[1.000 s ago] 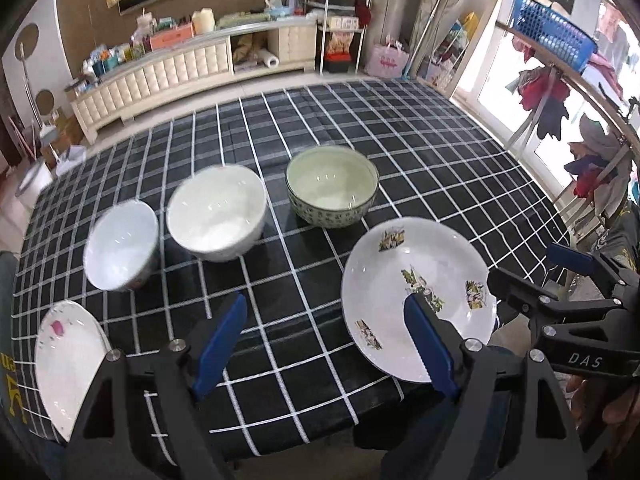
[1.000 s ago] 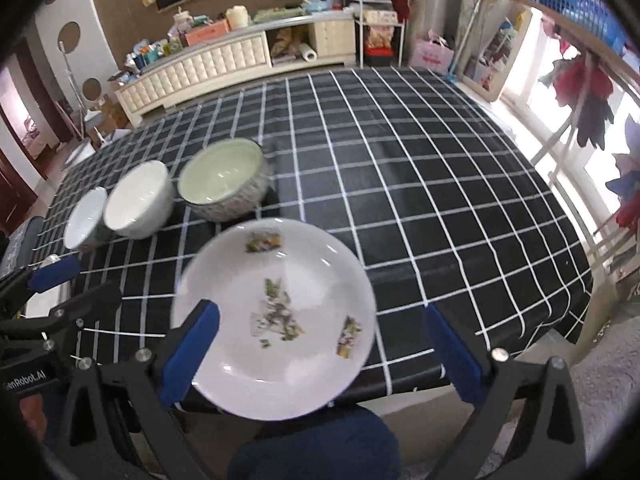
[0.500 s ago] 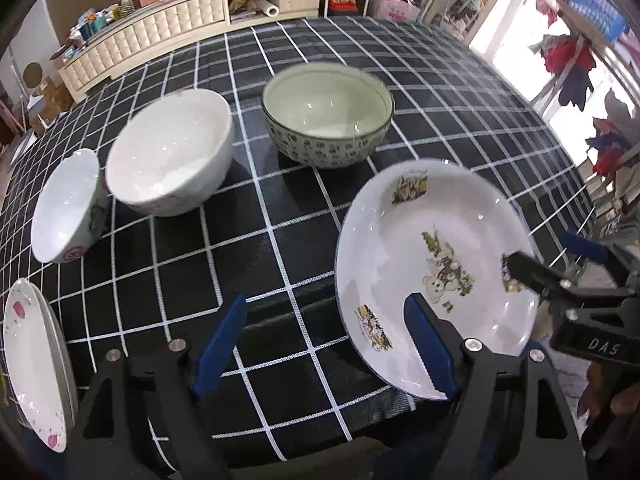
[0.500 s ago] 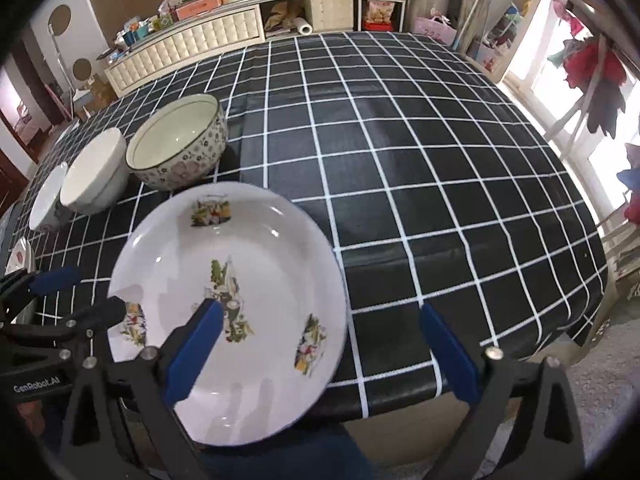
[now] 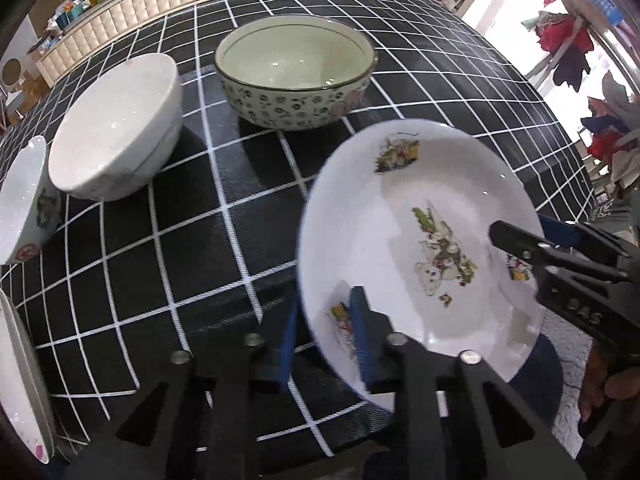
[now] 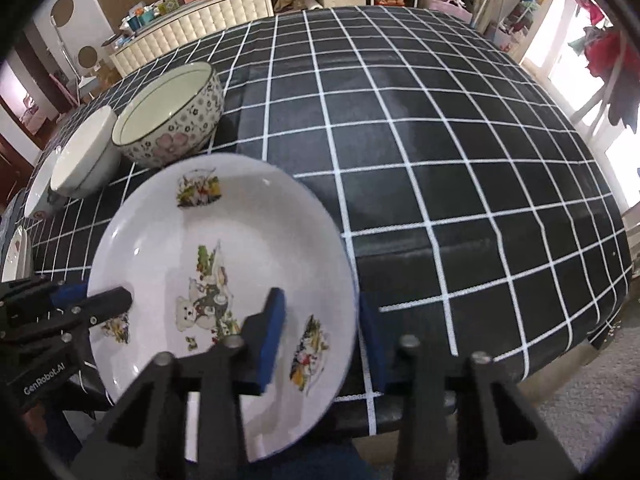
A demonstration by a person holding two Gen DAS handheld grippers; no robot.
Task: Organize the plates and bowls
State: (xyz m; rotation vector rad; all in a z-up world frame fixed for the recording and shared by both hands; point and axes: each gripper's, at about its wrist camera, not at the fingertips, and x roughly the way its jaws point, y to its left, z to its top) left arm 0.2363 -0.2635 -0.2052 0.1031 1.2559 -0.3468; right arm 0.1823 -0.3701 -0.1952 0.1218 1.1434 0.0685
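Observation:
A white deep plate with cartoon pictures (image 5: 420, 216) (image 6: 224, 240) lies at the near edge of the black checked table (image 6: 440, 160), overhanging it. My left gripper (image 5: 324, 340) has its jaws closing, and the blue pads pinch the plate's left rim. My right gripper (image 6: 320, 336) straddles the plate's right rim, its jaws closing; the inner pad stands a little off the rim. A flowered green bowl (image 5: 296, 72), a white bowl (image 5: 116, 128) and a small bowl (image 5: 24, 200) stand in a row behind. Another plate (image 5: 20, 380) lies at the far left.
The table's right half (image 6: 480, 140) holds nothing. A cream cabinet (image 6: 208, 20) with clutter stands beyond the table. Clothes hang by the bright window (image 5: 572, 52) on the right. Carpet (image 6: 580, 420) shows below the table's near edge.
Both grippers have sunk toward the table's near edge. Their jaws have narrowed from wide open to around the picture plate's opposite rims. The bowls have not moved.

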